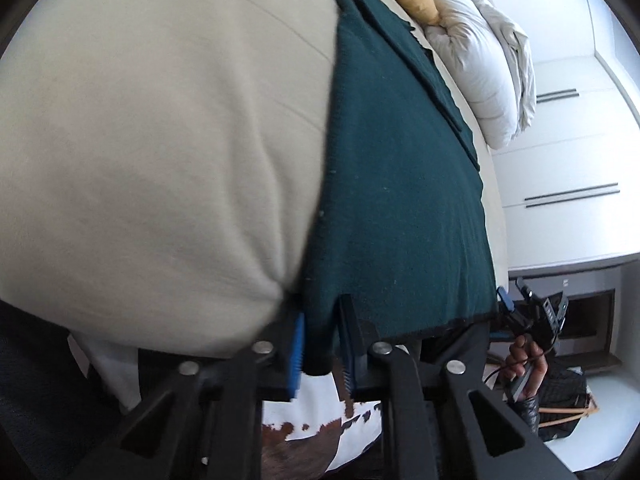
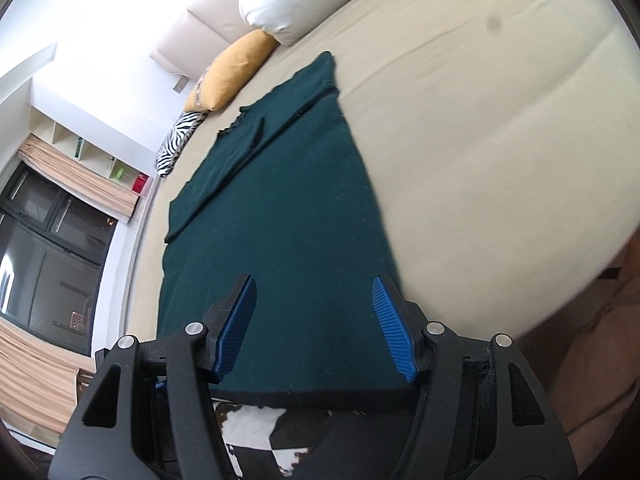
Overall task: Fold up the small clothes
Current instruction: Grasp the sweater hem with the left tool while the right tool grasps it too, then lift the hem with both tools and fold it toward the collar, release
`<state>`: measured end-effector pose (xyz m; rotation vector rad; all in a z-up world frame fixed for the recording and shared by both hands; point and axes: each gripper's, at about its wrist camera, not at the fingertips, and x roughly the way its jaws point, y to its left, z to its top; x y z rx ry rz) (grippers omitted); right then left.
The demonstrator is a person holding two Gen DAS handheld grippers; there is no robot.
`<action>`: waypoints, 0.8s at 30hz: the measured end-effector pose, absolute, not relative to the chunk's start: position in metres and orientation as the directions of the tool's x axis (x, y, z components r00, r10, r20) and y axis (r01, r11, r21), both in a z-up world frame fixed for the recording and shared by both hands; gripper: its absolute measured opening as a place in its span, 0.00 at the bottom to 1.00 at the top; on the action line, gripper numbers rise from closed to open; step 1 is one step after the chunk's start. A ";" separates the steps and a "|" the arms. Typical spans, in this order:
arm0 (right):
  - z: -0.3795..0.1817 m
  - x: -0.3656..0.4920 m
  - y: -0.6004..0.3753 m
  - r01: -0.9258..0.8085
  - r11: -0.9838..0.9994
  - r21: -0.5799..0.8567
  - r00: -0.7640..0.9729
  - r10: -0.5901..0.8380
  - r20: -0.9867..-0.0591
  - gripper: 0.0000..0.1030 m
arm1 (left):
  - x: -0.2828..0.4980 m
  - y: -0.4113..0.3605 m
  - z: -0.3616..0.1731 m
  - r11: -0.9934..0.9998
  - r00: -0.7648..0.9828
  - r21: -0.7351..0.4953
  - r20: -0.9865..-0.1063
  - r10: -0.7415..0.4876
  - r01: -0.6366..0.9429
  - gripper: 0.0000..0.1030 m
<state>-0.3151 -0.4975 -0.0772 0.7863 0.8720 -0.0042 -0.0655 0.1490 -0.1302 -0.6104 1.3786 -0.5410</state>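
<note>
The left claw [image 1: 320, 340] pinches the near hem of the dark green knit garment [image 1: 400, 200] on the beige bed [image 1: 160, 120]; the right claw [image 2: 316, 328] gapes empty over it and probably must grip next.

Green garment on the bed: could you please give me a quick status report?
Left gripper shut on green garment near corner. Right gripper open over its hem, jaws astride, not gripping. Garment flat on bed. Nothing in the way.

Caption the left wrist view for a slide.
Left gripper shut on the near hem of the dark green garment spread on the beige bed.
</note>
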 end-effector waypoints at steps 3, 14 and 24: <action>-0.076 -0.323 -0.502 0.322 0.734 0.598 0.646 0.292 -0.706 0.57 | -0.068 0.147 -0.128 0.734 0.132 -0.679 -0.727 -0.674 0.004 0.08; -0.089 -0.338 -0.502 0.357 0.777 0.519 0.502 0.309 -0.808 0.56 | -0.077 0.149 -0.095 0.714 0.216 -0.696 -0.688 -0.693 0.074 0.06; -0.089 -0.342 -0.499 0.356 0.775 0.522 0.491 0.320 -0.810 0.07 | -0.076 0.160 -0.080 0.676 0.253 -0.730 -0.638 -0.727 0.102 0.06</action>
